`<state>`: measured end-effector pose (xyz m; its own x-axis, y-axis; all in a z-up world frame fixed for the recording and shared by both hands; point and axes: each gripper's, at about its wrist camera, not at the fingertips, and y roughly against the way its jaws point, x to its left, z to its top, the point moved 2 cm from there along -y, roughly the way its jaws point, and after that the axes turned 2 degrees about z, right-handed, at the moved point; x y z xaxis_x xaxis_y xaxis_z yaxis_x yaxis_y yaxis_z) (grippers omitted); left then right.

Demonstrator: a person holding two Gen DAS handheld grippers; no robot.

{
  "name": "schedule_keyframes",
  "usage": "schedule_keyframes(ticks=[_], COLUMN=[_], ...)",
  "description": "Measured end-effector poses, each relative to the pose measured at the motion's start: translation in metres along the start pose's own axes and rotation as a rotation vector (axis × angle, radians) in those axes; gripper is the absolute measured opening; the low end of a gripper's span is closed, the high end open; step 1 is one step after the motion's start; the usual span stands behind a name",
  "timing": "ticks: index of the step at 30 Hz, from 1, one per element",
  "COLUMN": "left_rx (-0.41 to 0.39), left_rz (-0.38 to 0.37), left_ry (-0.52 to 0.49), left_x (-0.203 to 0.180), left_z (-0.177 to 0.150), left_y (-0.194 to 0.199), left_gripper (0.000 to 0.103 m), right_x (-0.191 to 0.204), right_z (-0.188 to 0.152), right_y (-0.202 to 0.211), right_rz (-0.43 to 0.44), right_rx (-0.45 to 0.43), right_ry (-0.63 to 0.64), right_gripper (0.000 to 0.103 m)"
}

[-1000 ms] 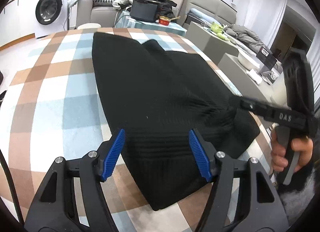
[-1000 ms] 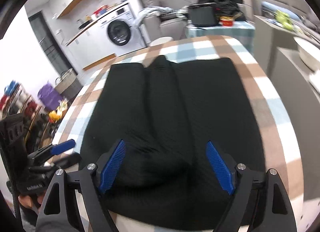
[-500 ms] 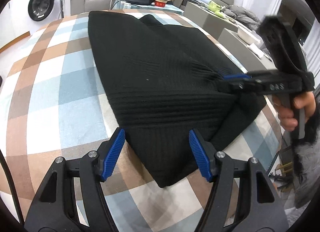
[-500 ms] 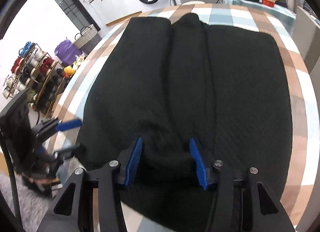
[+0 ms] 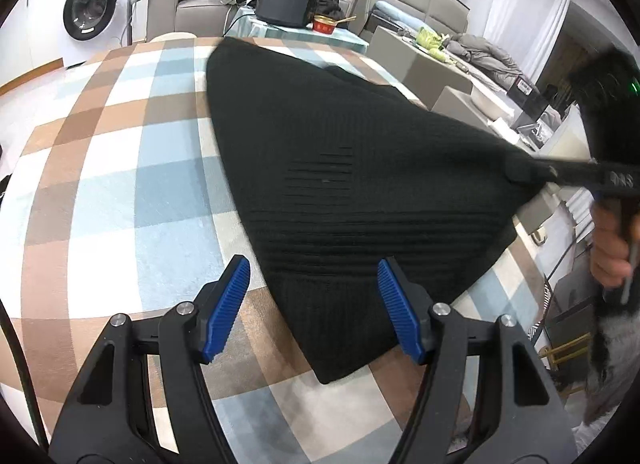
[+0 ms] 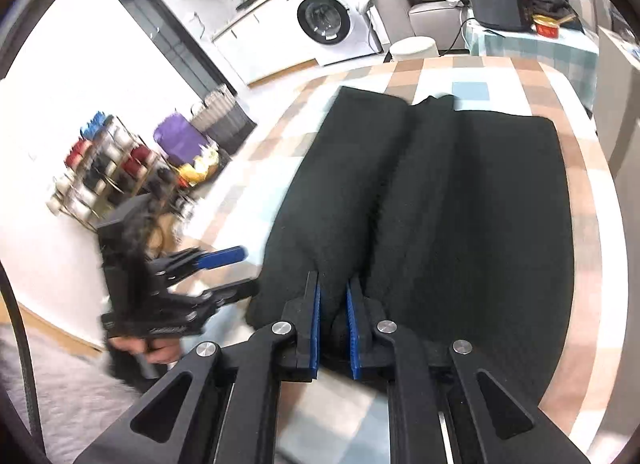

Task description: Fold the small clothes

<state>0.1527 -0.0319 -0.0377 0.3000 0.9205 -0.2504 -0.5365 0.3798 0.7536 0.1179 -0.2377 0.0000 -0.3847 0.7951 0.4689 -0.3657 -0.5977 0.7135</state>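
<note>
A black knit garment (image 5: 340, 144) lies lengthwise on the checked tablecloth (image 5: 120, 184), with its sides folded inward (image 6: 460, 204). My right gripper (image 6: 333, 288) is closing its jaws on a pinched fold of the near hem, and the blue pads press the fabric. In the left wrist view that right gripper (image 5: 516, 174) pulls the hem corner up and taut. My left gripper (image 5: 312, 268) stands open just above the near left hem, with fabric below its gap but nothing held. The left gripper (image 6: 246, 269) also shows at the table's edge in the right wrist view.
A washing machine (image 5: 90, 12) and a sofa (image 5: 192, 4) stand beyond the table. A side table carries a black box (image 5: 286, 2) and a red bowl (image 5: 325, 24). Grey cabinets (image 5: 432, 72) sit to the right. A rack of spools (image 6: 108, 168) stands on the floor to the left.
My right gripper went from wide open to pressed on a fold of the black garment's hem and rose with it, pulling the fabric taut. The left gripper stayed open.
</note>
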Motion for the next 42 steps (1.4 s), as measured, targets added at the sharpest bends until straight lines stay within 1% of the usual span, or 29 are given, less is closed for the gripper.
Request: schedule_keyframes(ticks=[2, 3, 5, 6, 8, 9, 11, 12, 16, 19, 20, 23, 25, 26, 27, 28, 29, 30, 31, 34, 35, 37, 38, 40, 42], left_rx=[0.003, 0.007, 0.022, 0.027, 0.047, 0.061, 0.079, 0.081, 0.085, 0.086, 0.086, 0.082, 0.075, 0.070, 0.067, 0.057, 0.047, 0.041, 0.030, 0.001, -0.011, -0.027, -0.031, -0.024, -0.007], left_rz=[-0.007, -0.013, -0.025, -0.028, -0.033, -0.025, -0.003, 0.001, -0.007, -0.005, -0.002, -0.007, -0.016, -0.017, -0.012, -0.005, -0.004, -0.004, -0.004, -0.001, 0.004, 0.000, -0.003, -0.004, -0.008], left_ry=[-0.007, -0.011, -0.028, -0.035, -0.064, -0.077, -0.101, -0.106, -0.101, -0.105, -0.106, -0.107, -0.093, -0.083, -0.077, -0.065, -0.050, -0.039, -0.024, 0.004, 0.008, 0.008, 0.005, -0.002, -0.018], left_x=[-0.001, -0.003, -0.009, -0.012, -0.019, -0.022, -0.026, -0.027, -0.028, -0.028, -0.028, -0.026, -0.022, -0.020, -0.017, -0.012, -0.008, -0.004, 0.001, 0.012, 0.014, 0.016, 0.016, 0.013, 0.006], left_z=[0.001, 0.001, 0.001, 0.001, -0.002, -0.005, -0.010, -0.012, -0.014, -0.016, -0.017, -0.019, -0.019, -0.019, -0.018, -0.016, -0.015, -0.014, -0.011, -0.003, 0.001, 0.007, 0.010, 0.012, 0.012], left_y=[0.000, -0.001, -0.008, -0.010, -0.017, -0.021, -0.028, -0.029, -0.030, -0.031, -0.031, -0.028, -0.024, -0.022, -0.020, -0.018, -0.015, -0.012, -0.009, -0.001, 0.002, 0.005, 0.004, -0.002, -0.015], left_gripper=[0.064, 0.064, 0.064, 0.064, 0.064, 0.064, 0.064, 0.064, 0.065, 0.065, 0.066, 0.068, 0.068, 0.068, 0.068, 0.068, 0.068, 0.068, 0.068, 0.068, 0.068, 0.068, 0.068, 0.069, 0.069], right_x=[-0.007, -0.016, -0.038, -0.046, -0.053, -0.052, -0.051, -0.052, -0.062, -0.075, -0.079, -0.088, -0.097, -0.099, -0.101, -0.102, -0.099, -0.096, -0.092, -0.067, -0.061, -0.057, -0.058, -0.070, -0.086], right_z=[-0.017, -0.027, -0.041, -0.046, -0.050, -0.049, -0.043, -0.041, -0.013, 0.020, 0.031, 0.061, 0.079, 0.085, 0.092, 0.099, 0.102, 0.103, 0.106, 0.109, 0.111, 0.111, 0.110, 0.108, 0.106], right_y=[-0.007, -0.017, -0.034, -0.042, -0.043, -0.042, -0.039, -0.039, -0.048, -0.067, -0.075, -0.100, -0.117, -0.121, -0.121, -0.121, -0.123, -0.126, -0.126, -0.097, -0.080, -0.063, -0.060, -0.067, -0.090], right_rz=[-0.052, -0.089, -0.117, -0.113, -0.091, -0.076, -0.052, -0.050, -0.053, -0.066, -0.076, -0.077, -0.087, -0.088, -0.092, -0.102, -0.119, -0.131, -0.134, -0.148, -0.172, -0.206, -0.243, -0.316, -0.320], right_rx=[0.030, 0.058, 0.101, 0.117, 0.120, 0.109, 0.080, 0.067, 0.009, -0.023, -0.027, -0.012, -0.016, -0.021, -0.034, -0.045, -0.048, -0.037, -0.044, -0.135, -0.177, -0.211, -0.210, -0.167, -0.107], right_ry=[-0.031, -0.060, -0.127, -0.153, -0.165, -0.158, -0.149, -0.148, -0.167, -0.179, -0.176, -0.185, -0.204, -0.208, -0.194, -0.164, -0.132, -0.110, -0.095, -0.021, -0.005, -0.008, -0.006, -0.001, -0.030], right_gripper=[0.012, 0.012, 0.013, 0.018, 0.024, 0.030, 0.038, 0.040, 0.041, 0.041, 0.041, 0.049, 0.049, 0.048, 0.043, 0.034, 0.012, 0.009, 0.009, 0.008, 0.008, 0.008, 0.008, 0.008, 0.008])
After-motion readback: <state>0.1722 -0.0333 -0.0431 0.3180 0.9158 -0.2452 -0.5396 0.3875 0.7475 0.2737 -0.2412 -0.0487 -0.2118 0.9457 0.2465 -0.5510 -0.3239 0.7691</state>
